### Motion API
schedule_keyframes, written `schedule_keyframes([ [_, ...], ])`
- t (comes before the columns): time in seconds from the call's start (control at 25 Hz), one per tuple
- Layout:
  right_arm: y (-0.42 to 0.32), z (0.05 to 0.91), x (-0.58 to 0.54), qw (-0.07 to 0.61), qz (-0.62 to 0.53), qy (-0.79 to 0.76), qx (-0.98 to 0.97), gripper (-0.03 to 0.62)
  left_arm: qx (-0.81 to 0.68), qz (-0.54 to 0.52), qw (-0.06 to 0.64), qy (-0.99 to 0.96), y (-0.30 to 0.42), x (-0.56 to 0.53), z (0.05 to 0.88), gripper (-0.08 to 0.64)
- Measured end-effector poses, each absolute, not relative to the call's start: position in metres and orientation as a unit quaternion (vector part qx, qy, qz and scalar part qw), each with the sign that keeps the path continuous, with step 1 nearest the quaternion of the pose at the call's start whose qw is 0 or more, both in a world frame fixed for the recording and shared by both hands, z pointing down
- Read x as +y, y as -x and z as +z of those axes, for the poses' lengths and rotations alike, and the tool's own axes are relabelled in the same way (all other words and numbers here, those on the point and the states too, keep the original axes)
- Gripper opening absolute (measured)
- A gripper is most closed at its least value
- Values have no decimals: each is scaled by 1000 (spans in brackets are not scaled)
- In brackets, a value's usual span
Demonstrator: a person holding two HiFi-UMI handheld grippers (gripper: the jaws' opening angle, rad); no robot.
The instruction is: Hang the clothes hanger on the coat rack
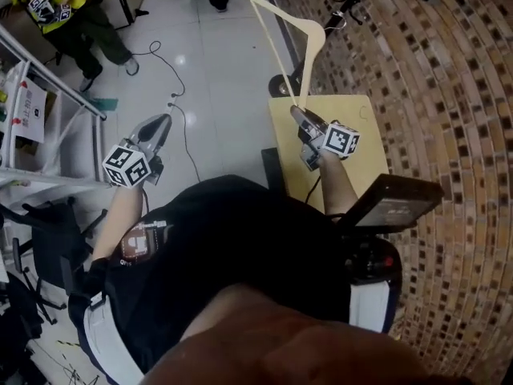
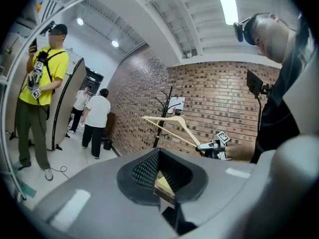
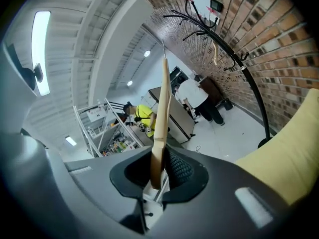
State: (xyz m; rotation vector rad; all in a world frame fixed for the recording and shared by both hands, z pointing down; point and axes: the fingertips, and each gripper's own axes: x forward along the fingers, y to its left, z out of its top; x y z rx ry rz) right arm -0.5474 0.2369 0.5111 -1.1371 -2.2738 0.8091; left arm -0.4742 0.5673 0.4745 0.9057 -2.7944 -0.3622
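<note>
A person in a black shirt, seen from above, held a two-jaw gripper in each hand beside a red-brown brick wall [image 1: 449, 95]. The right gripper [image 1: 296, 112] was clamped on one end of a pale wooden clothes hanger [image 1: 311, 42], which stuck up and away from it in the air. In the right gripper view, the wood stood upright between the dark ribbed pads, gripped on both sides. The left gripper [image 1: 160, 123] was held out to the side over the pale floor. Its jaws were closed to a point and nothing was between them.

The black metal coat rack [image 3: 247, 78], with curved pegs at its top, stood against the brick wall ahead. It was apart from the hanger and did not touch it. A light yellow tabletop [image 1: 357, 139] lay under the right gripper. Someone in a yellow shirt [image 2: 42, 78] stood in the background.

By these views, the hanger had been picked up and lifted, so the first part of the job looked done. It still had to be carried to the rack and its hook set over a peg before being let go.
</note>
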Motion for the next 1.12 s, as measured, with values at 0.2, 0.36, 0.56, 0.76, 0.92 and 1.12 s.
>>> schedule_keyframes([
  [0.2, 595, 514, 210, 233, 305, 370, -846, 61, -925, -122, 89, -349, 549, 550, 473, -8],
  [0.36, 649, 512, 190, 221, 311, 367, -848, 61, -920, -119, 89, -364, 621, 531, 472, -8],
  [0.56, 746, 507, 167, 196, 312, 373, -851, 61, -926, -106, 87, -353, 721, 516, 462, -8],
  [0.76, 816, 484, 144, 169, 309, 371, -859, 61, -920, -86, 81, -374, 805, 494, 445, -8],
  [0.92, 817, 478, 120, 154, 316, 340, -872, 61, -899, -91, 92, -418, 856, 464, 452, -8],
  [1.12, 805, 473, 90, 127, 344, 265, -892, 61, -851, -117, 99, -502, 927, 412, 465, -8],
])
